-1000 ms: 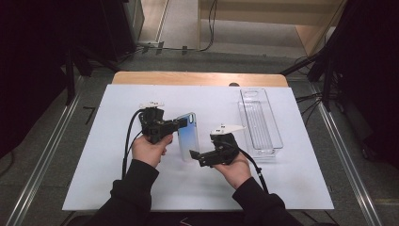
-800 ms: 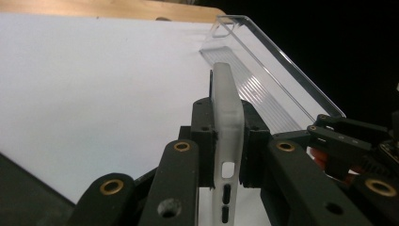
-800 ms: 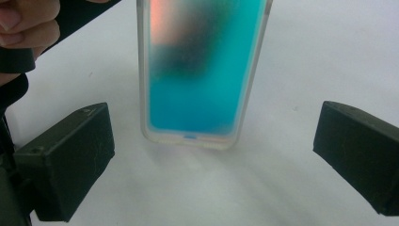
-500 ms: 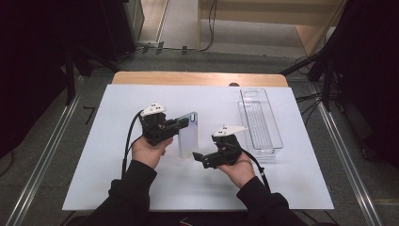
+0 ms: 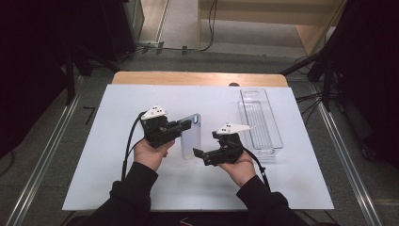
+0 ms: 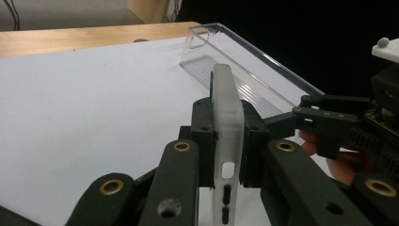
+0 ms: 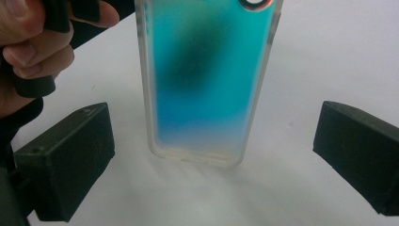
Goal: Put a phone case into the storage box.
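A phone [image 5: 191, 136] in a frosted clear case stands on its lower edge on the white table sheet [image 5: 117, 108], its back blue-teal. My left gripper [image 5: 184, 127] is shut on it from the left. In the left gripper view the phone [image 6: 228, 108] is seen edge-on, with both black pads pressed on its faces. My right gripper [image 5: 203, 157] is open just right of the phone's lower end. In the right gripper view the phone [image 7: 207, 84] rises between the two wide-apart pads [image 7: 70, 160], touching neither.
A long clear plastic tray [image 5: 261, 117] lies on the right side of the sheet, behind the right hand, and appears again as the tray [image 6: 244, 61] in the left gripper view. The wooden table edge [image 5: 197, 78] runs along the back. Black cables trail from both grippers.
The left hand has carried the phone slightly toward the right gripper. The right gripper has stayed where it was, jaws still apart.
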